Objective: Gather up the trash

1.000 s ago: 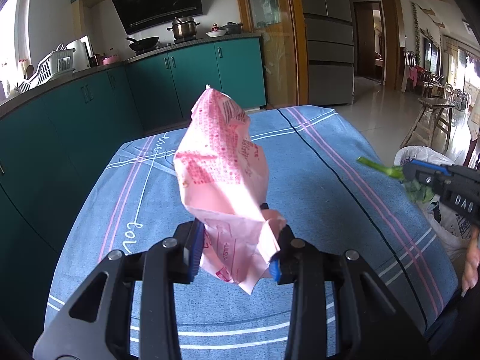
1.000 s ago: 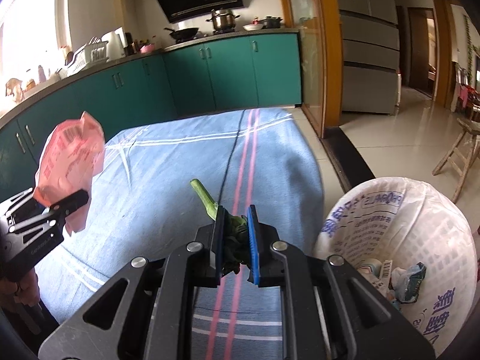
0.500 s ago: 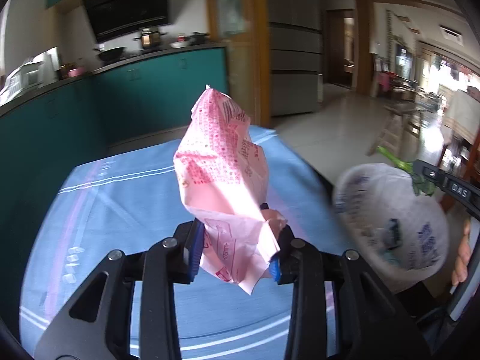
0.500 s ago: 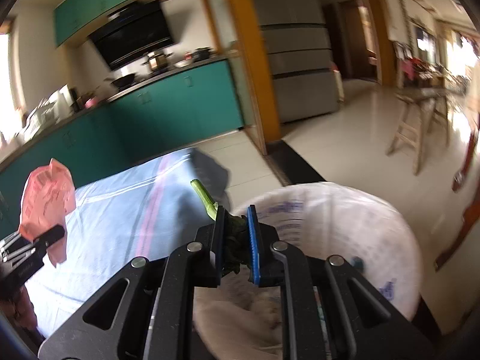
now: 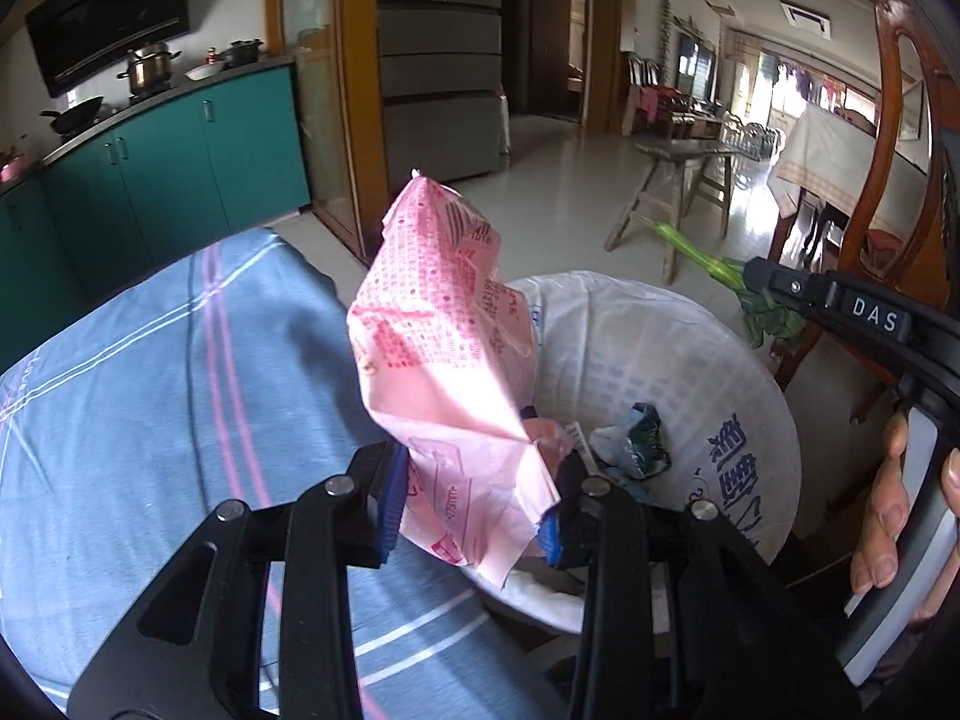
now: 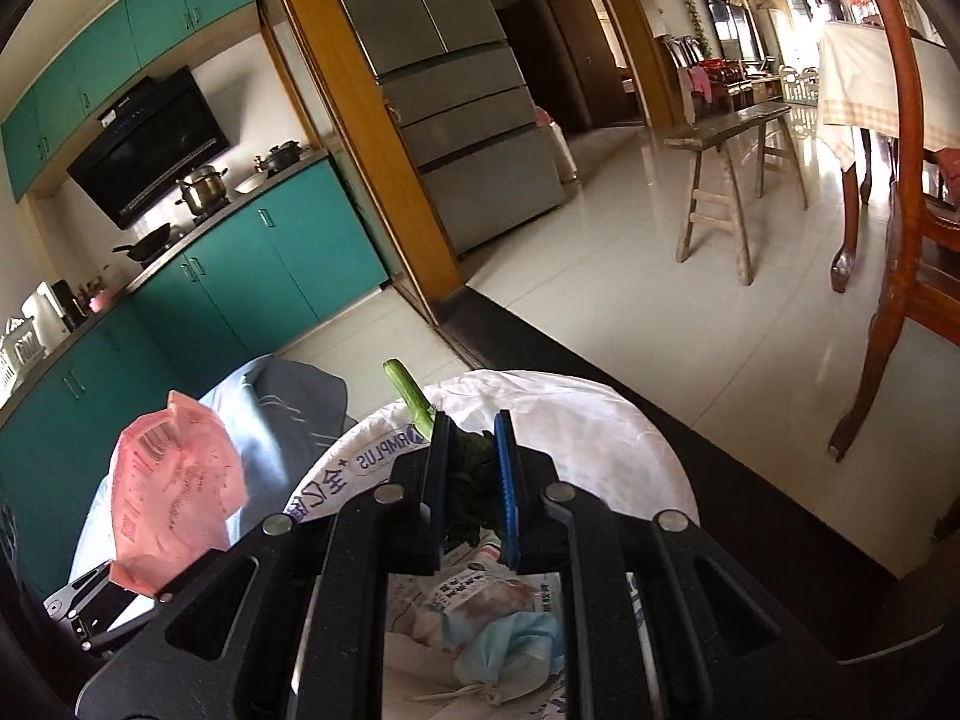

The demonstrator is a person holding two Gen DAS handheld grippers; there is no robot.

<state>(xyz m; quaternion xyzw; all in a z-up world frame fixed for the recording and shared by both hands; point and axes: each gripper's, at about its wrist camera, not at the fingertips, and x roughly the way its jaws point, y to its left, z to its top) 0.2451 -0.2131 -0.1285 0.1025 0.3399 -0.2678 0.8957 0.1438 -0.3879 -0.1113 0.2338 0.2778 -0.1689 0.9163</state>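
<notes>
Gripping pink printed wrapper (image 5: 447, 354) in left hand-held gripper (image 5: 474, 504), raised at bench (image 5: 150, 372) edge beside white trash bag (image 5: 690, 360) | clamping green vegetable stalk (image 6: 414, 399) in right hand-held gripper (image 6: 471, 480), directly above trash bag opening | bag holding crumpled wrappers (image 6: 498, 618), standing just beside blue striped tablecloth corner

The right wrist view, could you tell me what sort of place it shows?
Most likely a home kitchen opening onto a dining room: teal base cabinets, a steel pot on the stove, a grey multi-door refrigerator and a wooden bench.
</notes>
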